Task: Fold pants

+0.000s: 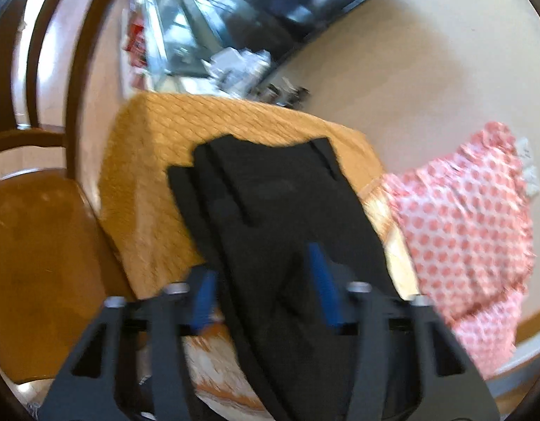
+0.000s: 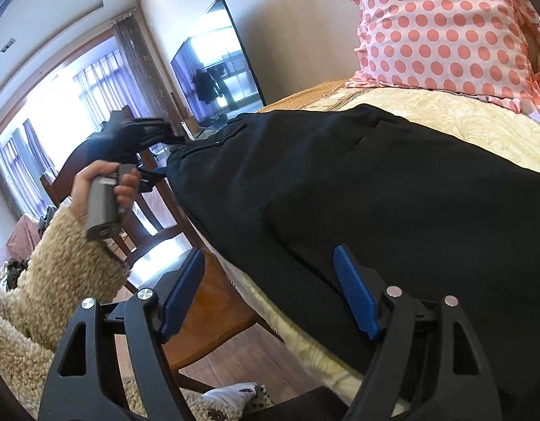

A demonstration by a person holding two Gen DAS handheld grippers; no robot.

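Note:
Black pants (image 1: 270,207) lie spread along the bed, waistband toward the far end. In the right wrist view the pants (image 2: 357,182) cover the near edge of the bed. My left gripper (image 1: 263,280) is open just above the near part of the pants, its blue pads apart and empty. My right gripper (image 2: 270,284) is open over the bed edge, with the right pad over the pants and the left pad over the chair. The left gripper also shows in the right wrist view (image 2: 154,129), held in a hand near the waistband.
An orange woven bedspread (image 1: 171,129) covers the far part of the bed. A pink polka-dot pillow (image 2: 445,28) lies at the head. A wooden chair (image 2: 200,301) stands against the bed side. A dark TV screen (image 2: 217,70) hangs on the wall.

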